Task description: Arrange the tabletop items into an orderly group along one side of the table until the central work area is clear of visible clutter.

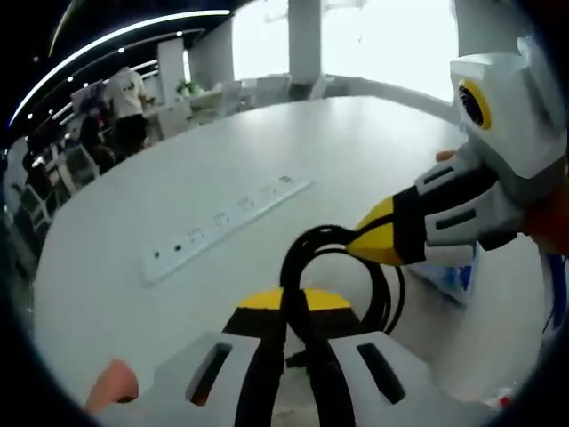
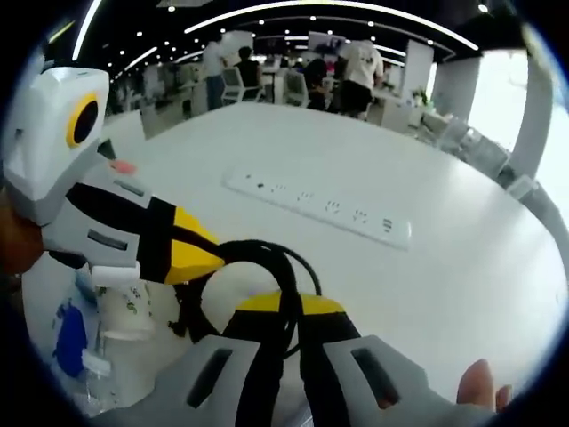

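Black coiled rubber cable (image 1: 342, 267), light, limp and springy, near the white round table's (image 1: 178, 187) edge, pinched by both closed grippers, left (image 1: 289, 307) and right (image 2: 283, 307); best held across bunched loops.

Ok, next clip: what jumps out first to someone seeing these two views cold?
Both grippers meet on one coiled black cable above the white table: the left gripper has it between its jaws at the bottom of its view, and the right gripper pinches the loop from the right. Beyond them a white power strip lies flat on the table.
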`<state>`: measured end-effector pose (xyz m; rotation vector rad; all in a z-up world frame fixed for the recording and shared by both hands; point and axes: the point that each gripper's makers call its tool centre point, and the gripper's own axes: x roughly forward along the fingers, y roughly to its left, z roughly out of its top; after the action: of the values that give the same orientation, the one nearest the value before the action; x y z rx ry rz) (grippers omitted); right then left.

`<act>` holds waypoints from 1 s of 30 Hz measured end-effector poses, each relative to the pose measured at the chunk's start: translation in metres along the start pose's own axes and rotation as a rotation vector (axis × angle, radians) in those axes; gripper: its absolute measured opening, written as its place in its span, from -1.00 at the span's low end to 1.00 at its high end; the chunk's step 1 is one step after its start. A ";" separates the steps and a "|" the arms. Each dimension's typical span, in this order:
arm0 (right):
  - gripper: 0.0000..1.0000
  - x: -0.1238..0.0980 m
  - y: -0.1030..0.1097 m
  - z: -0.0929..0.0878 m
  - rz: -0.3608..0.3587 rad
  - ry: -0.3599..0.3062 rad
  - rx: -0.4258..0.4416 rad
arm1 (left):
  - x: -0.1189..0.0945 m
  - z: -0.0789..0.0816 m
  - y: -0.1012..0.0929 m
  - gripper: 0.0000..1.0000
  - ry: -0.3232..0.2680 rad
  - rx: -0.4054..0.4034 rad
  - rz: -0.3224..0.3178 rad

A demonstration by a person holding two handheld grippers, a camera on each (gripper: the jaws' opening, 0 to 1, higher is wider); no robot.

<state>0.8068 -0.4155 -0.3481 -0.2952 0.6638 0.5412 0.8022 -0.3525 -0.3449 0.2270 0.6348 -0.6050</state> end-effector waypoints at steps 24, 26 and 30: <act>-0.93 -0.030 -0.001 0.019 -0.017 -0.039 -0.029 | -0.024 0.021 -0.010 -0.96 -0.039 0.019 0.008; -0.93 -0.034 -0.001 0.021 -0.018 -0.044 -0.033 | -0.027 0.024 -0.011 -0.96 -0.044 0.021 0.009; -0.93 -0.042 0.000 0.025 -0.022 -0.054 -0.038 | -0.034 0.029 -0.014 -0.96 -0.053 0.025 0.011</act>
<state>0.7918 -0.4212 -0.3022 -0.3216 0.5978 0.5394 0.7859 -0.3592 -0.3012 0.2373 0.5749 -0.6066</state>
